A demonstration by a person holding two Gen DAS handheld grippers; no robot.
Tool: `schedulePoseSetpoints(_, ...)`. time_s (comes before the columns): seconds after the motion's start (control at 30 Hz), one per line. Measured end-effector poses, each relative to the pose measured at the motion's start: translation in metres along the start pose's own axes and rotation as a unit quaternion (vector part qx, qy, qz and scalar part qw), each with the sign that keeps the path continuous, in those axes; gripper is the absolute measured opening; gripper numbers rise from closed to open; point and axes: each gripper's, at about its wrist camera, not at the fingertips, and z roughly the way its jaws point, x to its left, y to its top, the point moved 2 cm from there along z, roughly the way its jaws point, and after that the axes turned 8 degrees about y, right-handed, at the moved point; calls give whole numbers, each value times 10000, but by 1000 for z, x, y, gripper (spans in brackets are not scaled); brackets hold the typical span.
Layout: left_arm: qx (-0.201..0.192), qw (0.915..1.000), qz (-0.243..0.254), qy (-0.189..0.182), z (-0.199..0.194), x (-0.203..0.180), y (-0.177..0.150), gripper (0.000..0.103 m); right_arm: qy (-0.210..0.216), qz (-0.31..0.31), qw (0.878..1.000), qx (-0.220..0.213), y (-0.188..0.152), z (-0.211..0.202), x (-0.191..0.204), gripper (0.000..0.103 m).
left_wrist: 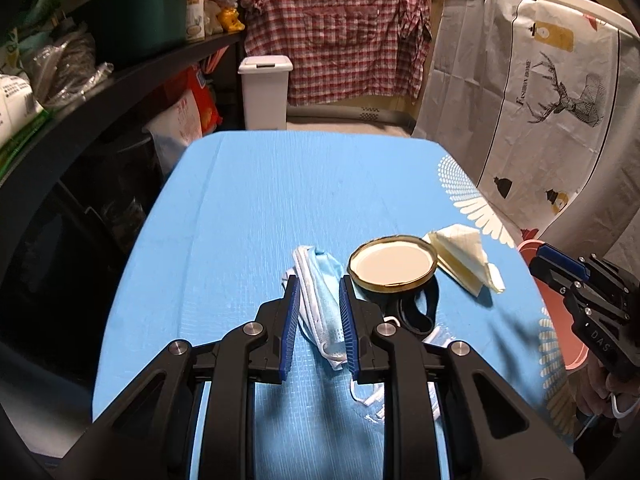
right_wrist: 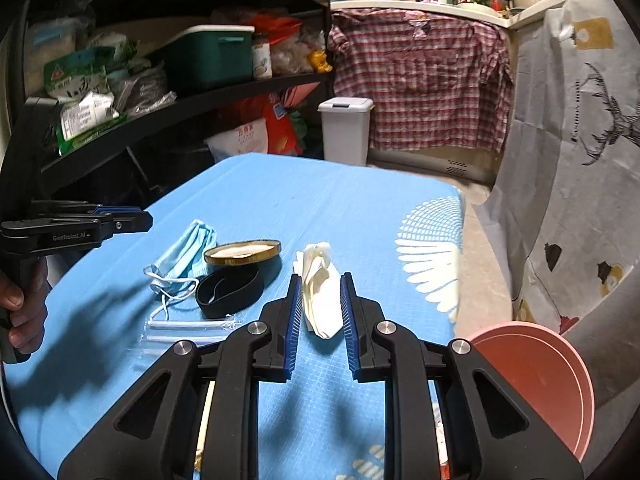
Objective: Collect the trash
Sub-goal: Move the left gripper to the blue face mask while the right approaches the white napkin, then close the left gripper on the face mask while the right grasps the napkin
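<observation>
On the blue table [left_wrist: 260, 208] lie a crumpled blue face mask [left_wrist: 326, 304], a gold-rimmed jar lid [left_wrist: 393, 264] resting on a black band [left_wrist: 416, 312], and a folded cream tissue [left_wrist: 464, 260]. My left gripper [left_wrist: 319, 312] is open, its jaws on either side of the mask. My right gripper [right_wrist: 322, 312] is open, its jaws on either side of the tissue [right_wrist: 320, 292]. The right wrist view also shows the mask [right_wrist: 186, 256], the lid [right_wrist: 242, 252], the black band [right_wrist: 230, 290], a clear plastic wrapper [right_wrist: 188, 330] and the left gripper [right_wrist: 132, 220].
A pink bucket [right_wrist: 536, 376] stands off the table's right edge, also in the left wrist view [left_wrist: 560, 328]. A white lidded bin [left_wrist: 265, 92] stands beyond the far edge. Black shelves [left_wrist: 100, 80] with bags and a green box run along the left. A hanging sheet [left_wrist: 540, 112] is on the right.
</observation>
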Motion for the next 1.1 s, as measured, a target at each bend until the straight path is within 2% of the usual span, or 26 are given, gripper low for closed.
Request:
schedulePoseSetpoints(0.47, 412, 9991, 77, -78, 36, -7, -12, 21, -87, -139, 9972, 726, -15, 47, 1, 21)
schedulePoseSetpoints(0.7, 589, 9982, 138, -22, 42, -8, -18, 21, -113, -46, 9965, 830, -15, 51, -3, 19)
schedulePoseSetpoints(0.73, 611, 9981, 109, -32, 43, -6, -17, 20, -111, -34, 9965, 833, -16, 51, -3, 15)
schedulePoseSetpoints(0.8, 615, 9981, 61, -43, 42, -4, -17, 10, -123, -36, 9962, 859, -16, 51, -3, 9)
schedulePoseSetpoints(0.9, 547, 9985, 87, 34, 38, -3, -15, 5, -169, -48, 9965, 823, -15, 48, -3, 3)
schedulePoseSetpoints(1.1, 405, 9991, 57, 93, 24, -1, -11, 3, -247, -48, 9974, 680, -9, 33, -6, 2)
